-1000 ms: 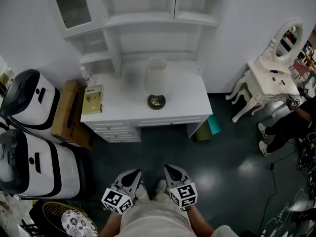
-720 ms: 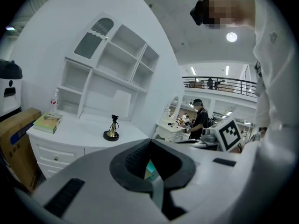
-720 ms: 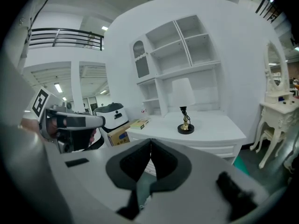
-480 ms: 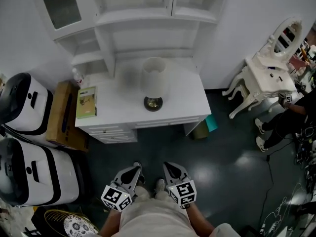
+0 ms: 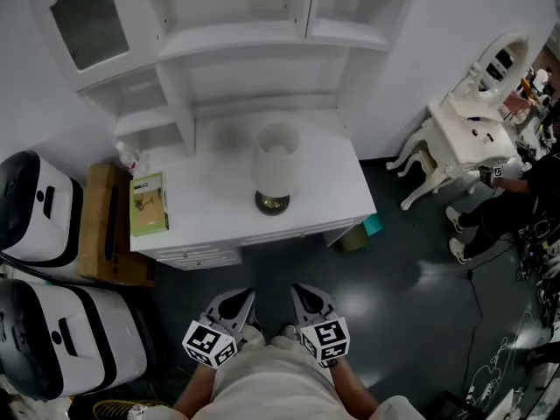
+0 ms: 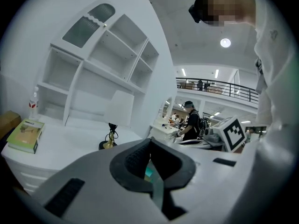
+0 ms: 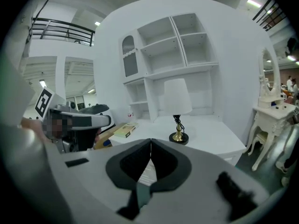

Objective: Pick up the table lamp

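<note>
The table lamp, with a white shade and a round brass base, stands near the middle of a white desk. Its brass stem shows under the shade in the right gripper view, lamp, and smaller in the left gripper view, lamp. My left gripper and right gripper are held close to my body, well short of the desk's front edge. Both have their jaws closed tip to tip with nothing between them.
A green book lies at the desk's left end, a small bottle behind it. White shelving rises at the desk's back. Two white machines and a cardboard box stand left. A white dressing table and a person are right.
The desk and lamp have drawn nearer and lower in the head view as I stepped forward. Both grippers stay shut and close to my body.
</note>
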Tool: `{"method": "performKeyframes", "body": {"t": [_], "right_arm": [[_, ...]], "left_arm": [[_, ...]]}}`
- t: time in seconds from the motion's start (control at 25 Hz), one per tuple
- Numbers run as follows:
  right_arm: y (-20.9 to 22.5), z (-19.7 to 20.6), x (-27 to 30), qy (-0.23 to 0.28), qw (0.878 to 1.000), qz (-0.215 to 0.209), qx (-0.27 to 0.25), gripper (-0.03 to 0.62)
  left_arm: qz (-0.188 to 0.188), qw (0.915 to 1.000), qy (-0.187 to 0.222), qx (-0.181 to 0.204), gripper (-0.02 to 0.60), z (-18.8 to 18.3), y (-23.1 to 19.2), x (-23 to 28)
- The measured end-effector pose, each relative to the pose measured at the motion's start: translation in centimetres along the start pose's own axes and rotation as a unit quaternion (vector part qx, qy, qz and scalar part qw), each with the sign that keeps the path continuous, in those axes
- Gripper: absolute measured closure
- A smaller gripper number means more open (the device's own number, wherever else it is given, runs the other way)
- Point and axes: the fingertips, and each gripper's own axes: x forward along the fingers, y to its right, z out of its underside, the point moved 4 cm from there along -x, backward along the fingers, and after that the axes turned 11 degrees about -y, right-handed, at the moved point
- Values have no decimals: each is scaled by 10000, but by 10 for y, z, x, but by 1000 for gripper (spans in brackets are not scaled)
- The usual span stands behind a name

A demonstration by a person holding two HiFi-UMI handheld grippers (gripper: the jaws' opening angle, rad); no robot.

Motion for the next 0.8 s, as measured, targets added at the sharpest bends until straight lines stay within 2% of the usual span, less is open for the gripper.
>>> {"method": "performKeyframes", "body": {"t": [0.32, 0.6, 0.8], "right_arm": [[-6, -37, 47, 7, 9996, 280, 58, 582], [-9, -51, 88, 27, 9989, 421, 185, 582], [1, -58, 112, 52, 9988, 436, 226, 582]], "left_arm": [[363, 9993, -22, 70, 572, -22, -56, 11], [658, 9975, -184, 188, 572, -24, -94, 25], [668, 9971, -234, 263, 572, -29, -112, 40]]}}
